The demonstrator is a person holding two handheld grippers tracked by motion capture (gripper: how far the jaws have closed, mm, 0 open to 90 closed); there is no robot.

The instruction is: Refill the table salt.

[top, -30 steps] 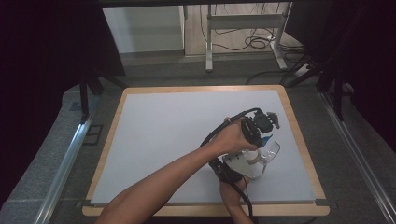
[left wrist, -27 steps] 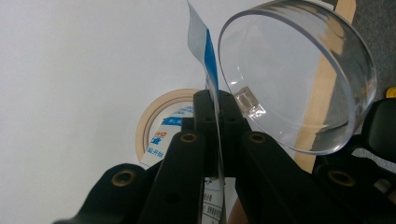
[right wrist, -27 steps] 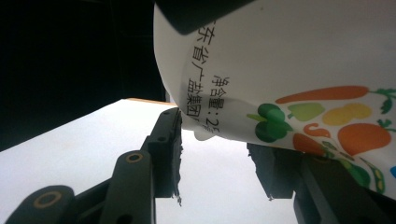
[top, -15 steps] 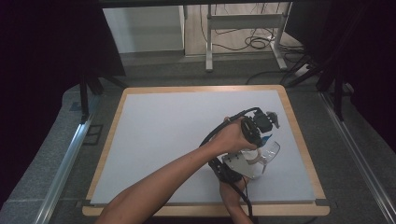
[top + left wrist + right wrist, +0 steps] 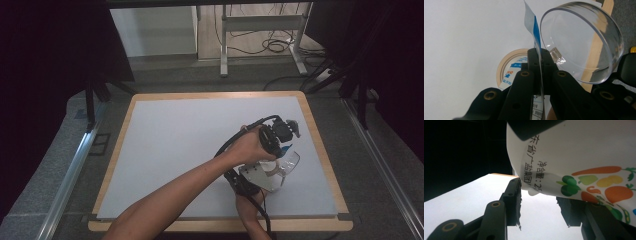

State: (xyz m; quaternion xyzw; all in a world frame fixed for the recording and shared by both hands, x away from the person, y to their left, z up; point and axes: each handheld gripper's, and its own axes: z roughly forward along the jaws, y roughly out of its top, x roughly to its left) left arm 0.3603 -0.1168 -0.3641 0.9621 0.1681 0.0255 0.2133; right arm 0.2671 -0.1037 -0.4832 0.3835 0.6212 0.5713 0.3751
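My left gripper (image 5: 539, 53) is shut on the top edge of a white and blue bag (image 5: 534, 30). In the right gripper view this bag (image 5: 579, 157) hangs overhead, printed with vegetables and black text. A clear round container (image 5: 581, 42) sits tilted just right of the bag, near the board's right edge. In the high view the left gripper (image 5: 287, 135) is over the container (image 5: 289, 162), and the right gripper (image 5: 274, 175) comes in from below. The right gripper (image 5: 539, 202) has its jaws apart at about the container's width, and one jaw lies against its side.
A beige ring (image 5: 507, 66) lies on the white board (image 5: 200, 145) under the bag. The board's wooden rim (image 5: 320, 150) runs close on the right, with grey floor beyond. A table frame and cables (image 5: 260, 35) stand at the back.
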